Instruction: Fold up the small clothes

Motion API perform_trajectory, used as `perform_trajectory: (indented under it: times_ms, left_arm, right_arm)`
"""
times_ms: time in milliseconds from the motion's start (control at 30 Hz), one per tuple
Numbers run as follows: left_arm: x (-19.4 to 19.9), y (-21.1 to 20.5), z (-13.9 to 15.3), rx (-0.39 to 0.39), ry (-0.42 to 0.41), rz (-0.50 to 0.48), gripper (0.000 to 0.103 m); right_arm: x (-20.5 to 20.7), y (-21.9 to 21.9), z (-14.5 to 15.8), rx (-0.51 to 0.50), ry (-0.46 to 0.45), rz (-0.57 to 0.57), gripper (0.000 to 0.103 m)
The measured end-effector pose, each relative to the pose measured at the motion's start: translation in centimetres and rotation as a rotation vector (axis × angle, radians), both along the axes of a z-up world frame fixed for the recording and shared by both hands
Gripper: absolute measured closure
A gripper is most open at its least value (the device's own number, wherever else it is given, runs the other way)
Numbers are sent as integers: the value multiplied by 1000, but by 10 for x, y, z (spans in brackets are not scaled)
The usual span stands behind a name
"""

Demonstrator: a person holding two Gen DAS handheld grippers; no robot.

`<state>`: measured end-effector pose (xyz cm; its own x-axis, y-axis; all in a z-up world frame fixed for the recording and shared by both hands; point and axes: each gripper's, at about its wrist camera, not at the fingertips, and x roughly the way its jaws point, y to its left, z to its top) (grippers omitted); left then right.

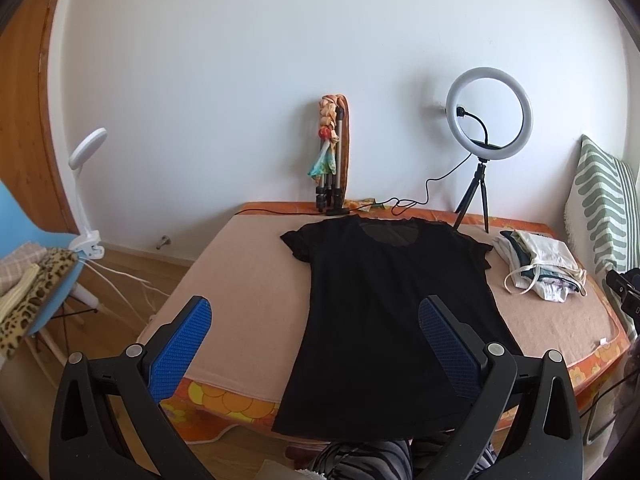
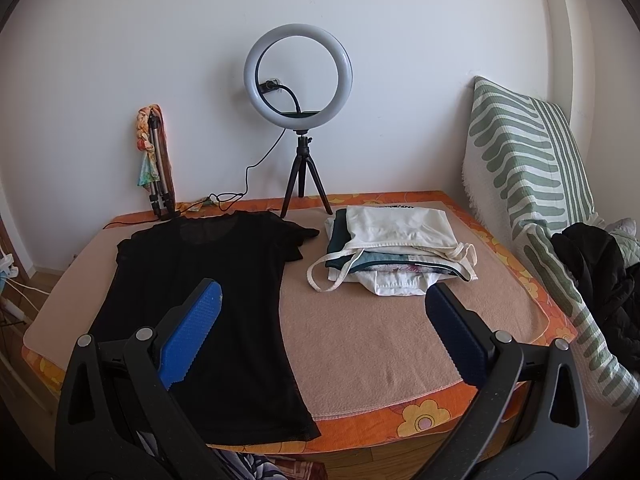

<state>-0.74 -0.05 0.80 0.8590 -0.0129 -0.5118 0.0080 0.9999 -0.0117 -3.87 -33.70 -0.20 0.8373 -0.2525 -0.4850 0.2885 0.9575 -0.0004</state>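
The left gripper [image 1: 316,344] hovers with its blue pads spread wide and empty over the black T-shirt [image 1: 384,300], which lies flat and unfolded, neckline at 12 o'clock and hem draped over the table [image 2: 380,332] edge at 6 o'clock. At 3 o'clock of the shirt sits a stack of folded clothes [image 2: 396,256]; the right gripper [image 2: 324,344] is likewise spread and empty.

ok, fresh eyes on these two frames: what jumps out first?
The black t-shirt spread flat on the bed, hem over the near edge, neck toward the wall. Behind it the ring light stands on its small tripod, and a pile of folded clothes sits to the shirt's right. Both the left gripper and right gripper hover open, holding nothing.
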Motion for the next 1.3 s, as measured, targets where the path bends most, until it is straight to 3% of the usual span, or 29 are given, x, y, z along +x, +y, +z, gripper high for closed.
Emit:
perform_trajectory:
  times_ms: [1300]
  left_arm:
    - [-1, -4, 2, 1, 0, -5, 0]
  right_arm:
    - [-1, 3, 0, 1, -1, 2, 0]
